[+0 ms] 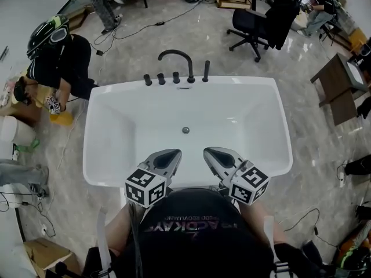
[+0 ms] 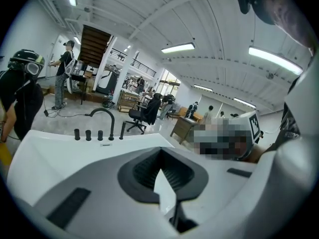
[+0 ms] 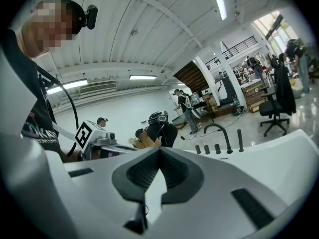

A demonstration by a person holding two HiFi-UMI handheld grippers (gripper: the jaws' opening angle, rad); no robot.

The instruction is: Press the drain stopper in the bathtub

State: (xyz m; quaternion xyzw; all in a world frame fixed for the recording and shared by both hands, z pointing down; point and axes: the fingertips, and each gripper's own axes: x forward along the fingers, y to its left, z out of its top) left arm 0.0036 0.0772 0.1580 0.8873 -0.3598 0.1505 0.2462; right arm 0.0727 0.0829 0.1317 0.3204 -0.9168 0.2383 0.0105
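The white bathtub (image 1: 98, 155) fills the middle of the head view. Its small round metal drain stopper (image 1: 185, 130) lies on the tub floor near the centre. Both grippers hang above the near rim, well short of the stopper. My left gripper (image 1: 172, 154) and my right gripper (image 1: 210, 152) point toward the tub, side by side. In the left gripper view the left gripper (image 2: 160, 152) has its dark pads met at the tip, holding nothing. The right gripper (image 3: 159, 151) looks the same in its own view. Neither gripper view shows the stopper.
A black arched faucet (image 1: 175, 61) with several black knobs stands on the far rim. A crouching person (image 1: 61, 59) is at the tub's left. A black office chair (image 1: 259, 23) stands behind, a dark table (image 1: 336, 86) at the right. Cables trail over the floor.
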